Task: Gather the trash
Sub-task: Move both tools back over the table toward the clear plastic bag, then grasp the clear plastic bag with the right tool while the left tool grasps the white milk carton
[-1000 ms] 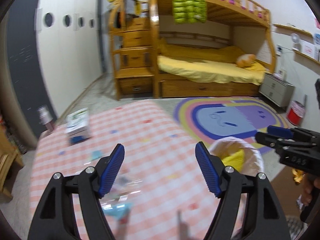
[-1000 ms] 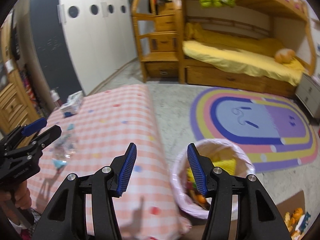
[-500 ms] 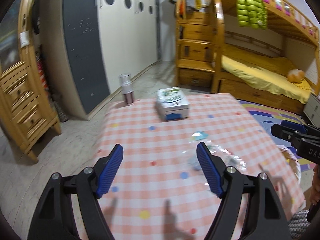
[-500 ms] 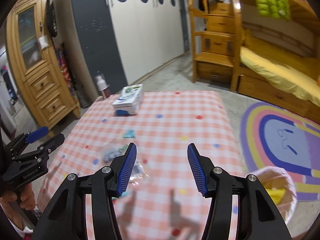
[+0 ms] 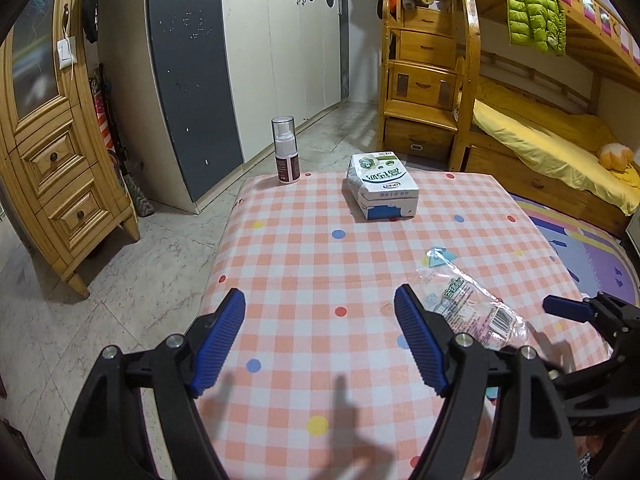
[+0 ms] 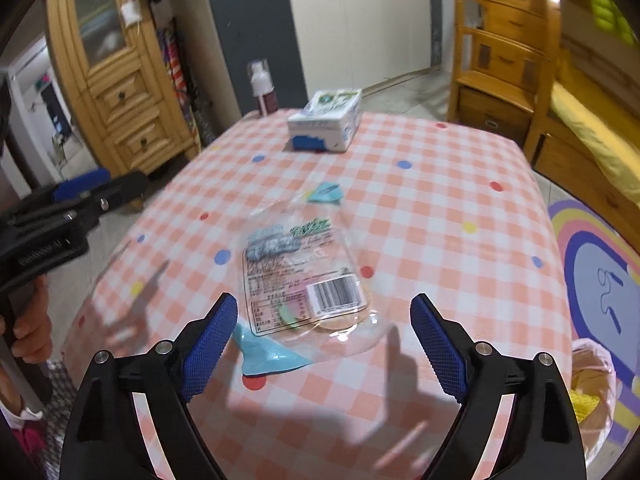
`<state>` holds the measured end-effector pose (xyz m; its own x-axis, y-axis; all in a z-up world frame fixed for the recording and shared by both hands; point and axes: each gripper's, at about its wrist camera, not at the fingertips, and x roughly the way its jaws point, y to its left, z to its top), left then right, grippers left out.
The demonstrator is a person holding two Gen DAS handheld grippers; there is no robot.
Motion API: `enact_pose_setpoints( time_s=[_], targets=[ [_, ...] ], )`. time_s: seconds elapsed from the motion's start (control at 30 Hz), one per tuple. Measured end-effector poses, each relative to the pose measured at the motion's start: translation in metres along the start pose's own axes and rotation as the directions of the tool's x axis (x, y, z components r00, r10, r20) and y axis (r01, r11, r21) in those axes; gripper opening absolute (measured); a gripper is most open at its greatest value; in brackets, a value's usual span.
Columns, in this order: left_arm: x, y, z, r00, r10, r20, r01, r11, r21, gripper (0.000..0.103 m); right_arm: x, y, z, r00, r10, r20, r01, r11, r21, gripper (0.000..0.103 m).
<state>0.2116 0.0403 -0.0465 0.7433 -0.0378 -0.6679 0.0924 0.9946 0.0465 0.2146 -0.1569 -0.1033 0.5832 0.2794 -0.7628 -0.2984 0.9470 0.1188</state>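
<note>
Right tongs (image 6: 324,348) hovered over the clear plastic wrapper (image 6: 302,276) lying flat on the table (image 6: 440,220), jaws opening, nothing pinched. Left tongs (image 5: 320,344) stood spread and empty, the wrapper just right of them. Judgement: best to come down low and pinch a raised edge, since flat film slips. Lined trash bin (image 6: 592,384) beside the table held yellow scraps. Tissue pack (image 6: 326,124) seemed sealed; spray bottle's (image 5: 285,150) contents unclear.
</note>
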Motion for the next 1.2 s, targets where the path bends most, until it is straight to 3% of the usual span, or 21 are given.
enact_pose_setpoints(
  time_s=[0.13,0.27,0.4,0.47,0.5,0.53,0.57,0.8,1.03,1.2],
  targets=[
    [0.002,0.002,0.0,1.0,-0.005,-0.011,0.005,1.0,-0.011,0.075,0.019,0.006,-0.002,0.998,-0.022,-0.067,0.019,0.999,-0.041,0.088],
    [0.002,0.001,-0.001,1.0,-0.005,-0.013,0.005,1.0,-0.012,0.075,0.019,0.01,-0.006,0.998,-0.015,-0.063,0.011,0.998,-0.069,0.085],
    [0.003,0.001,-0.001,1.0,-0.007,-0.014,0.007,1.0,-0.011,0.075,0.014,0.017,-0.011,0.998,-0.053,-0.043,0.047,0.99,-0.132,0.048],
    [0.003,0.0,-0.002,1.0,-0.006,-0.015,0.006,1.0,-0.01,0.075,0.011,0.015,-0.012,0.997,-0.066,-0.037,0.061,0.989,-0.135,0.035],
    [0.004,0.0,-0.002,1.0,-0.004,-0.016,0.004,1.0,-0.008,0.075,0.01,0.015,-0.012,0.997,-0.073,-0.034,0.067,0.988,-0.14,0.035],
    [0.004,-0.001,-0.003,1.0,-0.002,-0.018,0.002,1.0,-0.007,0.075,0.01,0.016,-0.013,0.997,-0.067,-0.037,0.061,0.987,-0.148,0.024],
    [0.005,-0.001,-0.003,1.0,-0.001,-0.02,0.001,1.0,-0.006,0.075,0.009,0.017,-0.015,0.996,-0.081,-0.034,0.074,0.984,-0.161,0.001],
    [0.006,-0.003,-0.005,1.0,0.011,-0.023,-0.011,1.0,0.005,0.075,-0.006,0.012,-0.015,0.996,-0.084,0.011,0.085,0.989,-0.119,0.0],
    [0.006,-0.008,-0.006,1.0,0.008,-0.019,-0.008,1.0,0.025,0.075,-0.043,-0.021,-0.006,0.986,-0.103,0.129,0.096,0.994,0.06,0.0],
    [0.01,-0.02,0.0,1.0,0.0,-0.011,0.0,0.999,0.037,0.086,-0.064,-0.05,-0.001,0.968,-0.154,0.2,0.115,0.974,0.195,0.0]
  ],
)
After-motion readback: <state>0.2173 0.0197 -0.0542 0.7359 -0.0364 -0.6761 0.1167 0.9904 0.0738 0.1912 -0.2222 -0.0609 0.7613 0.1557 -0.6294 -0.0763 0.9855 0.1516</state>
